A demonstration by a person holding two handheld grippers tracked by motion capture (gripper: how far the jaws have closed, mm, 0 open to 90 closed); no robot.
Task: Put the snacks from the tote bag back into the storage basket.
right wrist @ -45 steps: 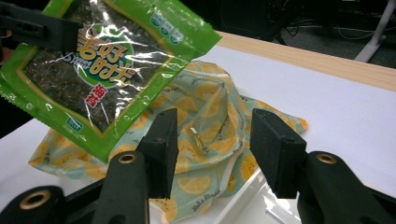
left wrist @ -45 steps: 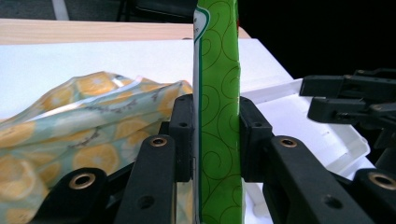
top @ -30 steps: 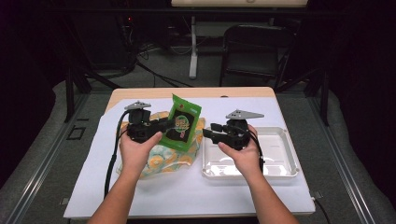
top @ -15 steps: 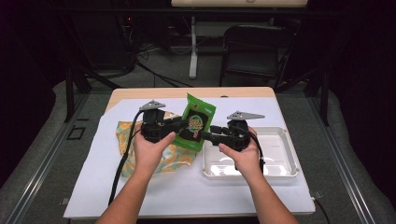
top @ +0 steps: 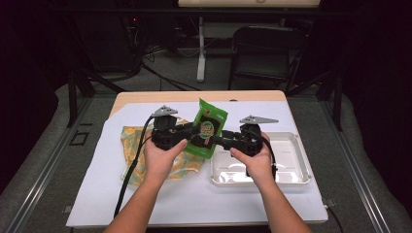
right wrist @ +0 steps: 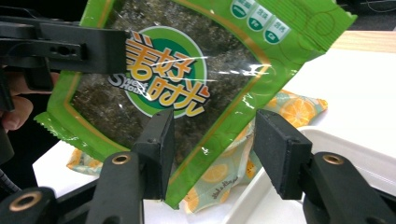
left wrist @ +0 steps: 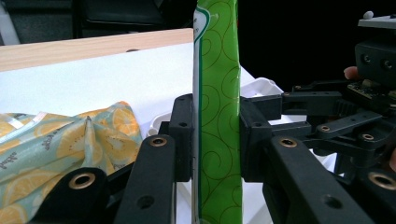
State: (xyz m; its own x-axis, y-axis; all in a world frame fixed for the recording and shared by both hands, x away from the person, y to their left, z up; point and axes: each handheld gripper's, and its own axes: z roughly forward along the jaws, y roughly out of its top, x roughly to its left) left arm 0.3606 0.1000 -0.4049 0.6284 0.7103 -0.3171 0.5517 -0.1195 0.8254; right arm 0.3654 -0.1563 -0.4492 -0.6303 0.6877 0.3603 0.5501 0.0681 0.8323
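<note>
A green seaweed snack packet hangs upright above the table between both hands. My left gripper is shut on its left side; in the left gripper view the packet stands edge-on, pinched between the two pads of the gripper. My right gripper faces it from the right and is open. In the right gripper view the packet's lower corner dips into the gap of the gripper, with neither pad pressing on it.
A white tray lies to the right, under the right hand. A lemon-print pouch lies flat to the left, below the left hand. White sheet covers the table; a chair stands beyond its far edge.
My left gripper has carried the green packet to the right and turned it toward the right gripper. The right hand has stayed almost in place over the tray.
</note>
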